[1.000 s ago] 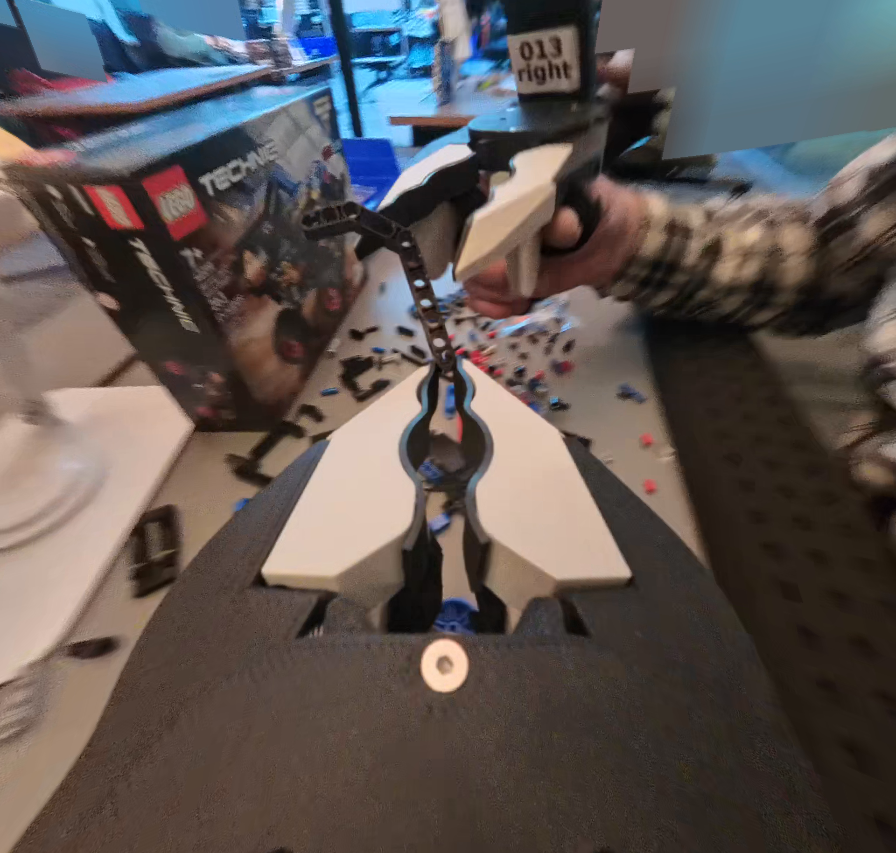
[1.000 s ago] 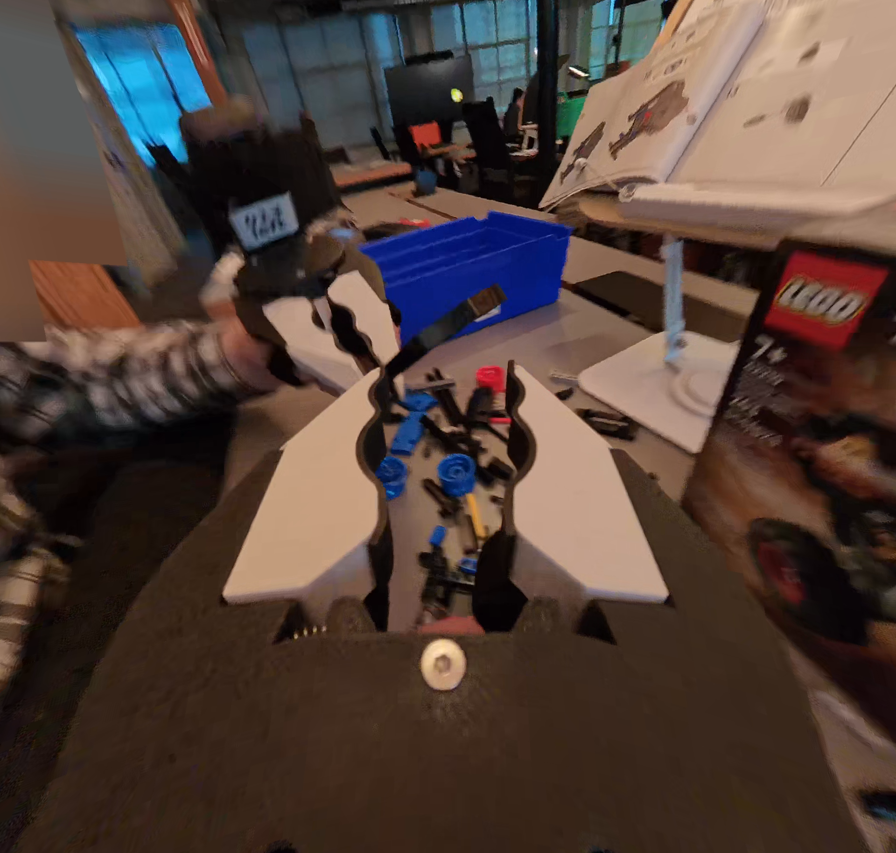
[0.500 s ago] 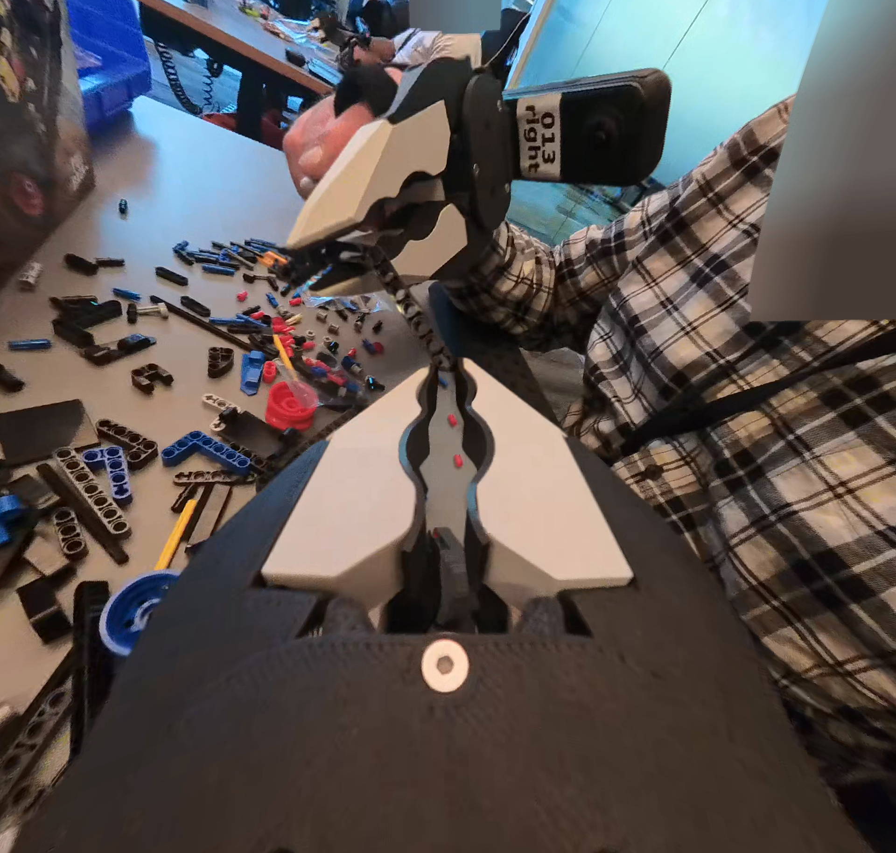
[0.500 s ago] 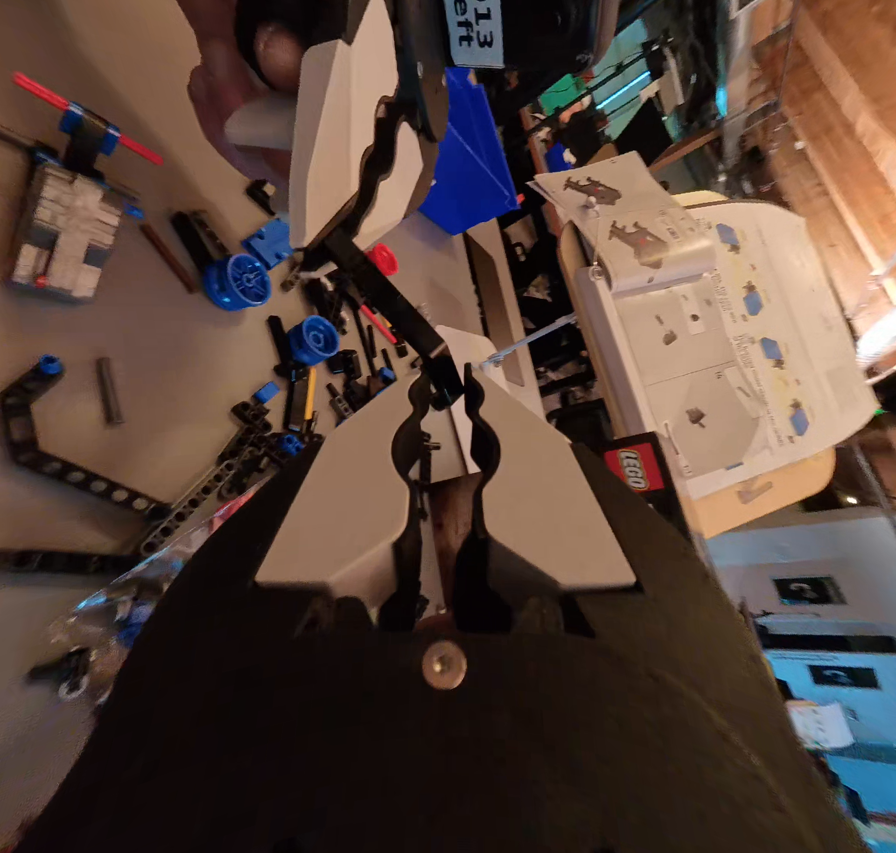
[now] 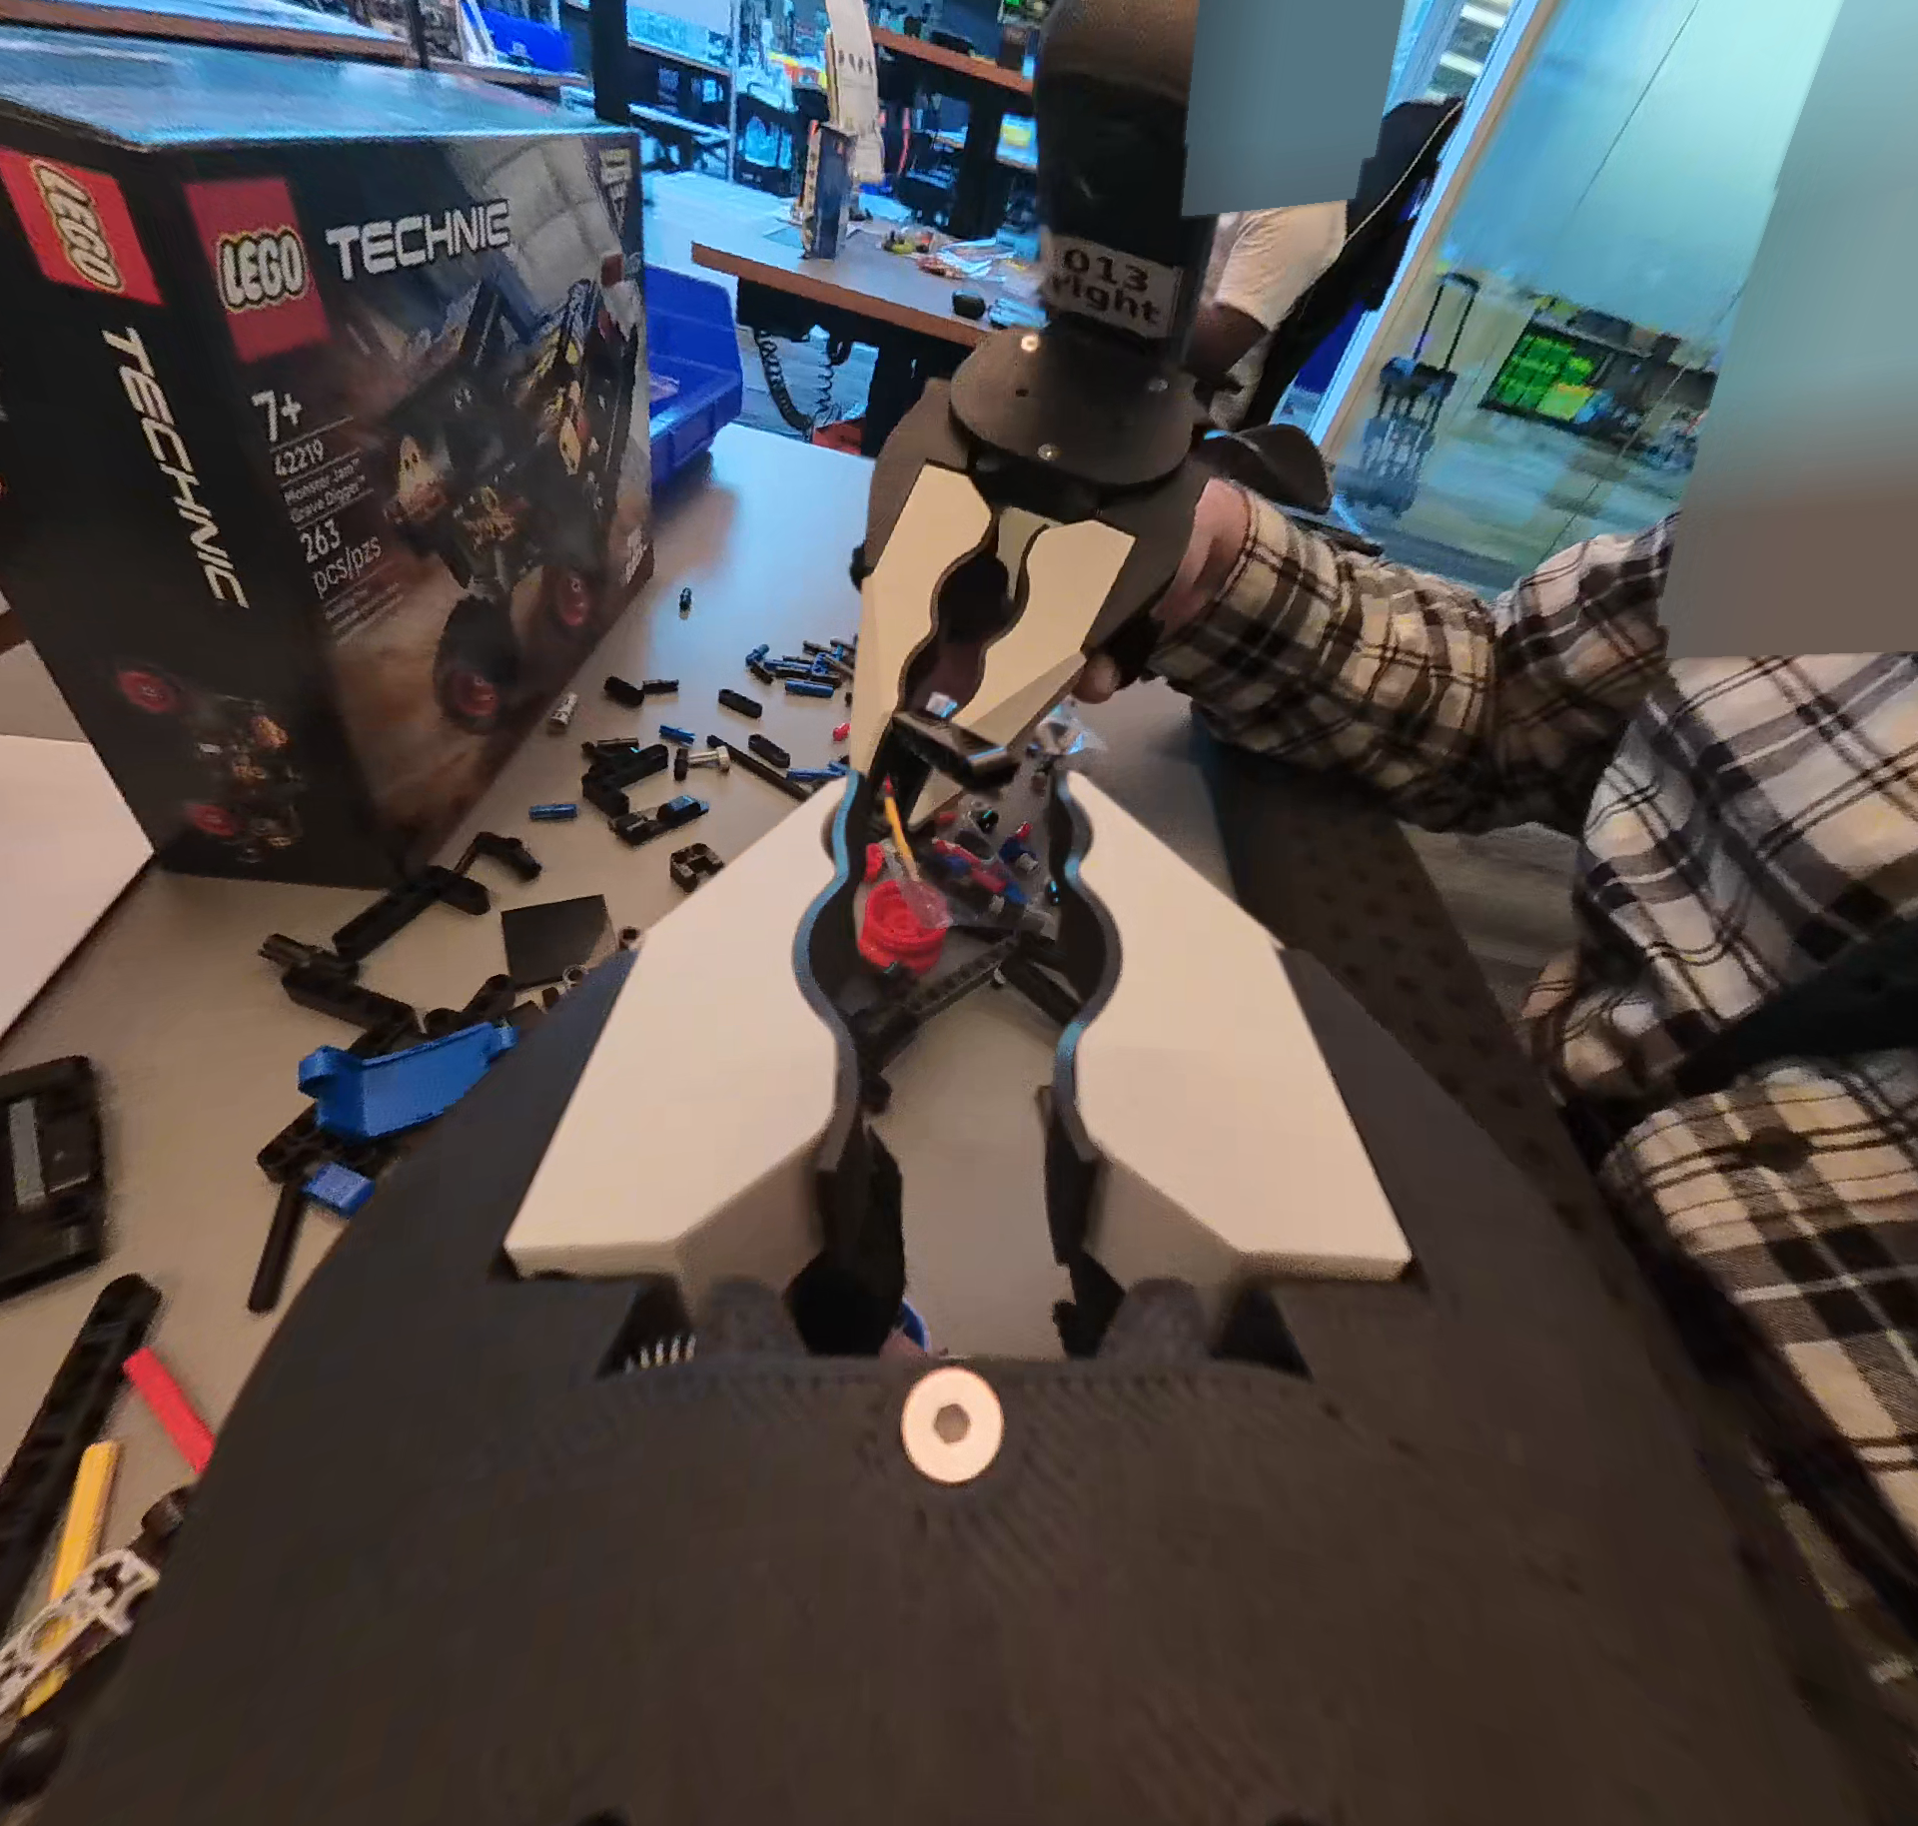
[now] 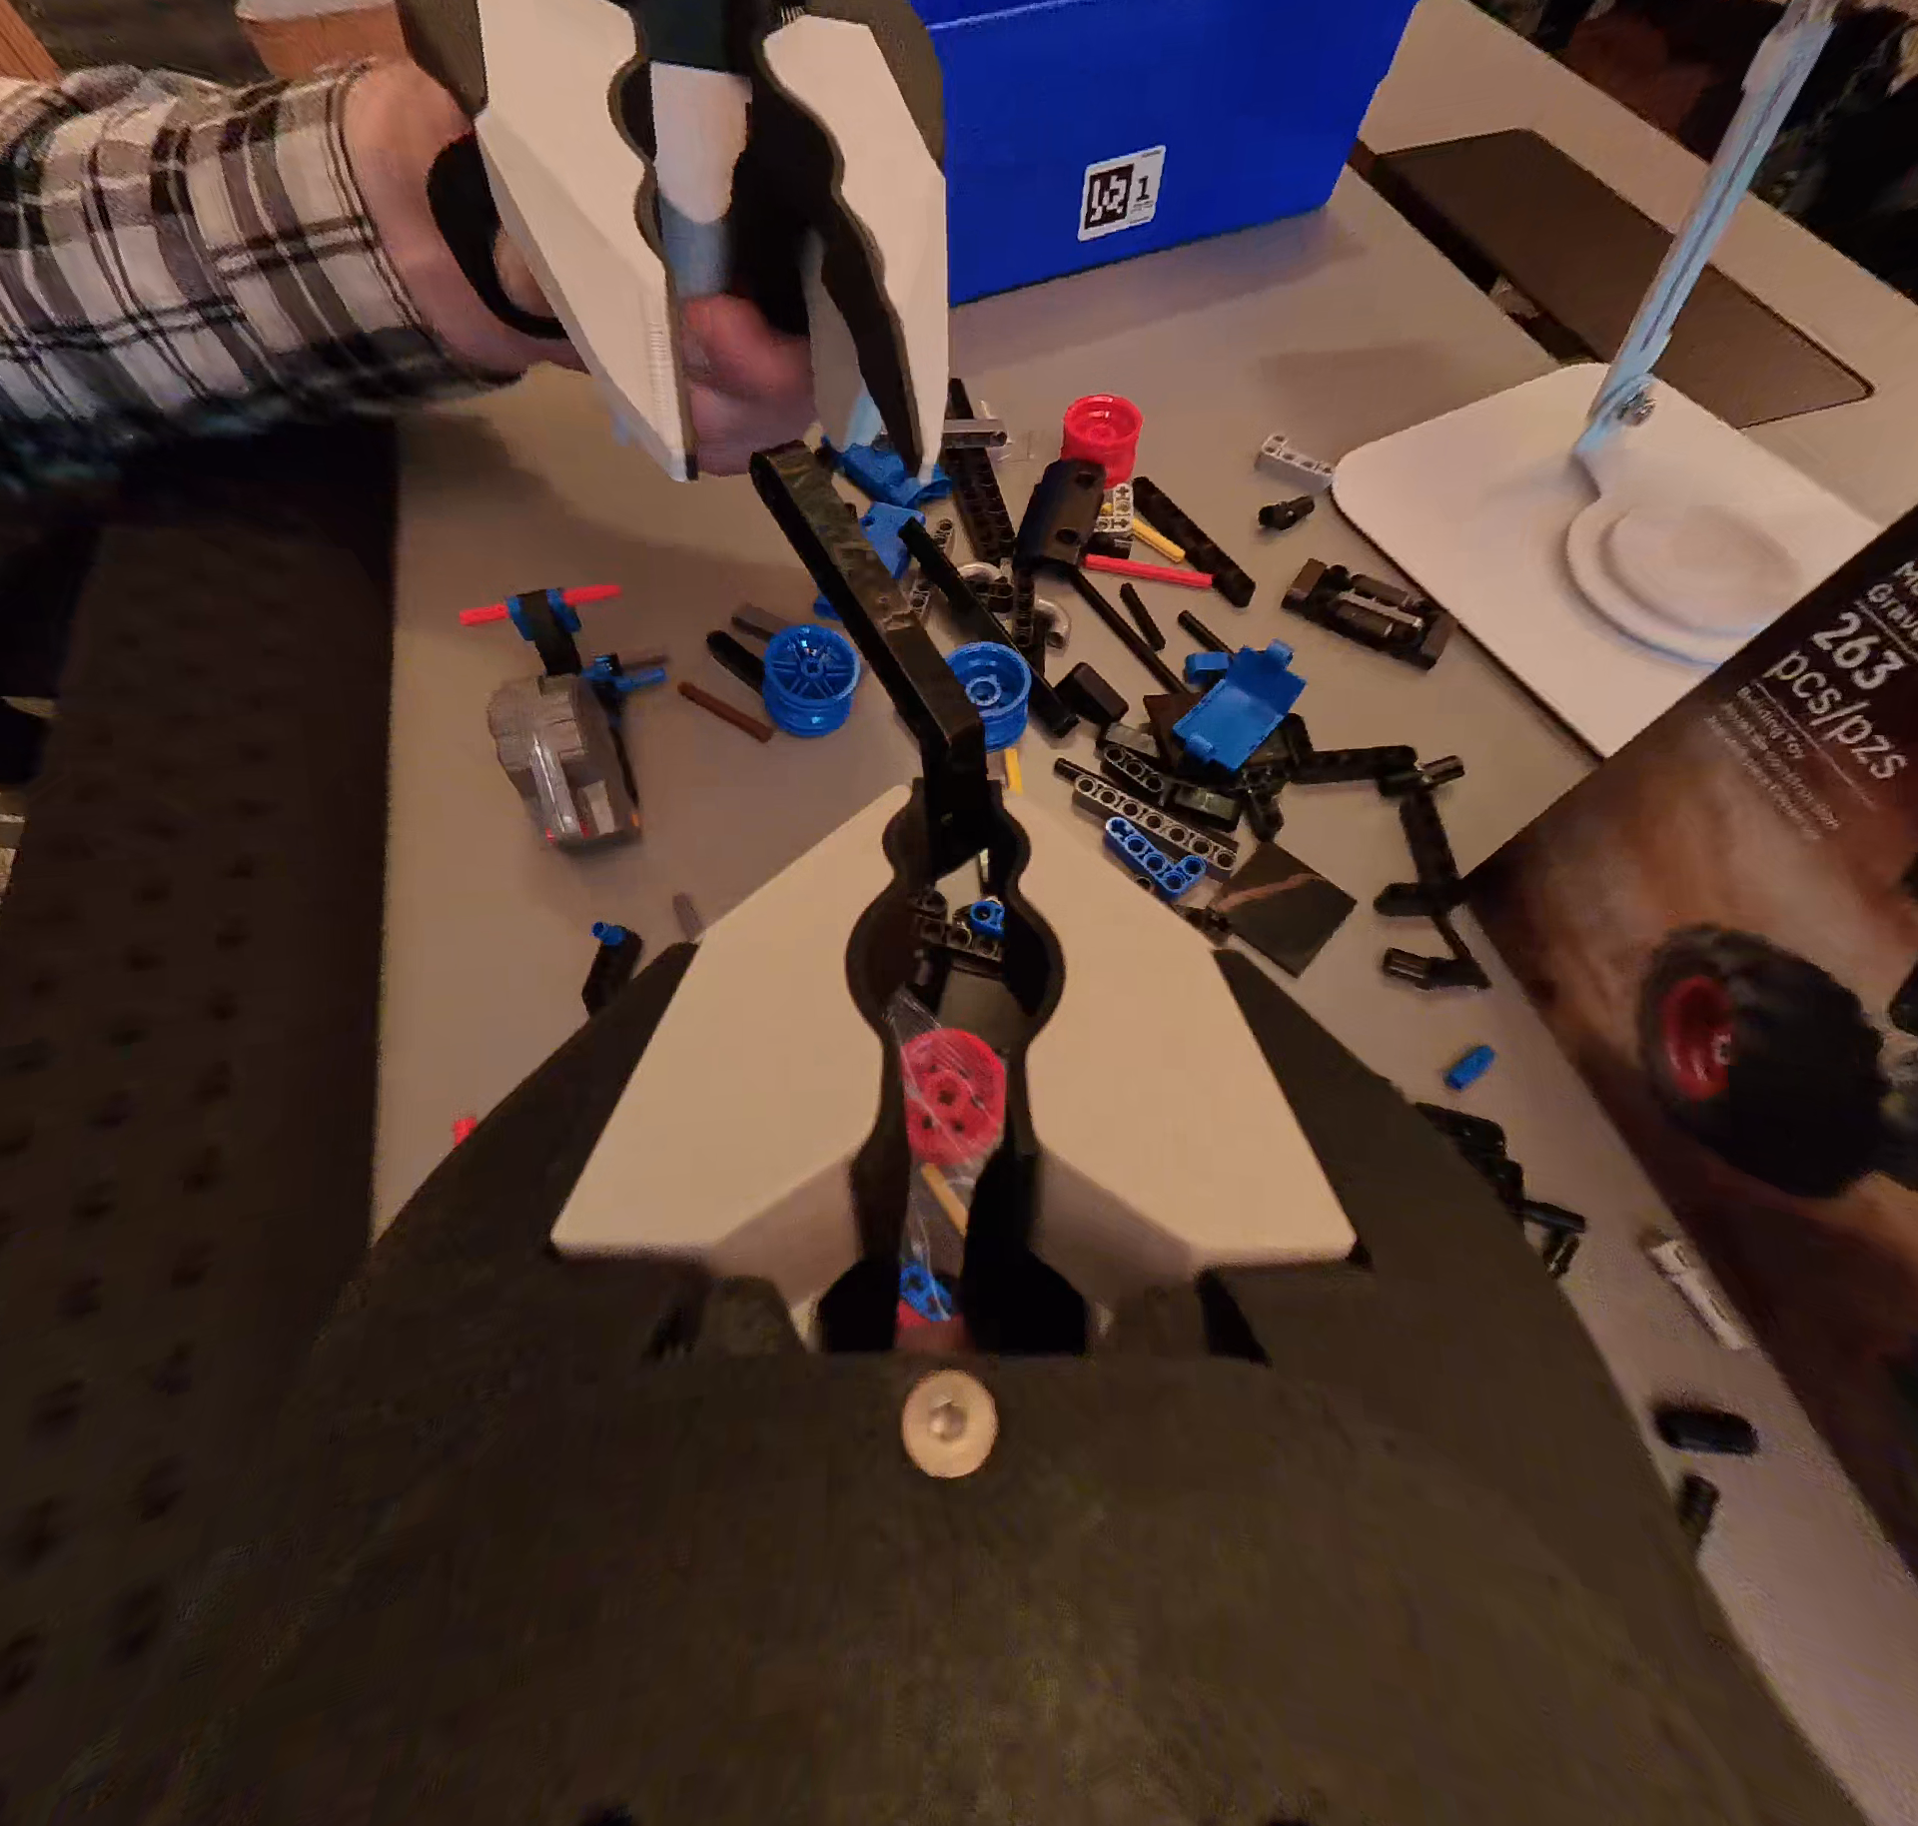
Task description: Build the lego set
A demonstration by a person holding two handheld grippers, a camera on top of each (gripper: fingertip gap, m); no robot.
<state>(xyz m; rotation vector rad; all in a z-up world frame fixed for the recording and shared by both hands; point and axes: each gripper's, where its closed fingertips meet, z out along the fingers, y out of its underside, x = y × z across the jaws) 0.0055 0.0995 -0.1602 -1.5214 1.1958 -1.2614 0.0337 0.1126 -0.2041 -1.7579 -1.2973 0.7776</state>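
Right gripper (image 6: 950, 821): jaws clamped on one end of a black angled beam (image 6: 882, 614), held above the counter (image 6: 644, 489).
Beam: rises away from the right jaws; far end sits between the left tips, touching neither as far as shows.
Left gripper (image 6: 799, 458): pointing down over the loose pieces (image 6: 1142, 655), jaws apart.
Hands: plaid sleeve (image 5: 1380, 666) reaches in behind the right gripper's handle.
Lego box (image 5: 343, 448): upright on the counter, left in the left wrist view.
Blue bin (image 6: 1142, 85): behind the pieces.
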